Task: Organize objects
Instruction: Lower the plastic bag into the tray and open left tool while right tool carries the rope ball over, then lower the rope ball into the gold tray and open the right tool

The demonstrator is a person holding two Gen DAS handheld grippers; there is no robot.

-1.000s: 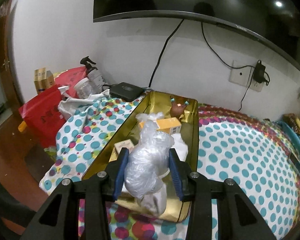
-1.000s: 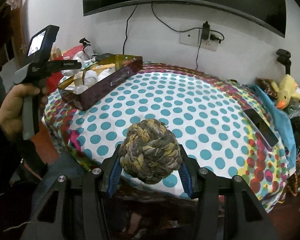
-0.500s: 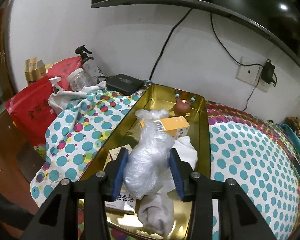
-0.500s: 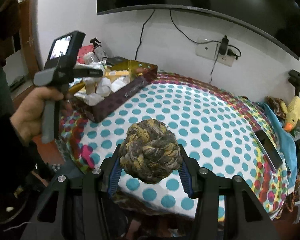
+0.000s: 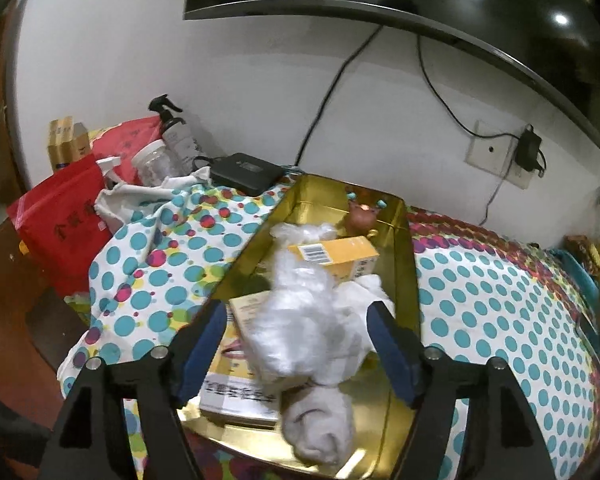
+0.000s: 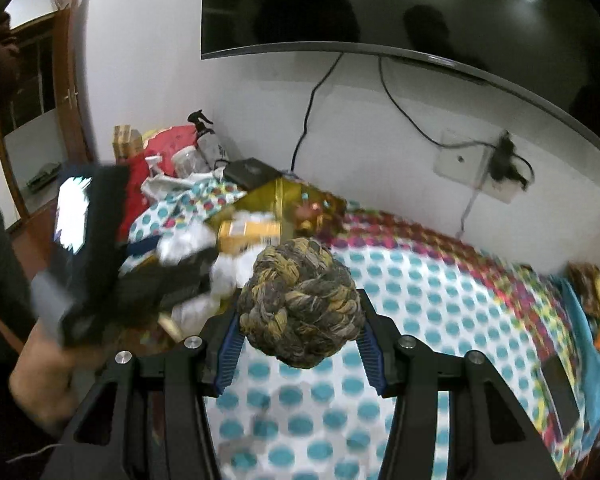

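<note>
Fingers of the left gripper (image 5: 296, 344) stand wide apart over the near end of the gold tin (image 5: 404, 248), with a crumpled clear plastic bag (image 5: 296, 320) lying loose between them, touching neither blue pad as far as the blurred frame shows. That bag rests on the things already in the tin: a yellow carton (image 5: 340, 256) toward the middle, a pale box (image 5: 256, 312) against the left wall, a white wad of cloth or paper (image 5: 320, 424) at the near edge, and a small brown figure (image 5: 360, 216) at the far end. On the other side, both fingers of the right gripper (image 6: 298, 344) are clamped against a braided rope ball (image 6: 298, 304), held above the spotted tablecloth (image 6: 440, 300) just right of the tin's near corner. I judge the ball to be light, soft and springy: the woven strands give under the pads, so the grip across its widest part, as it is now, looks the safest, and the rough weave should not slip. It is in no way fragile, so it may be dropped into the tin from low down. Being round, it could roll, and the crowded near end leaves little flat floor; the barer gold floor toward the far end seems the better spot. The plastic bag is flimsy and slick and would want a pinch at its bunched middle.
</note>
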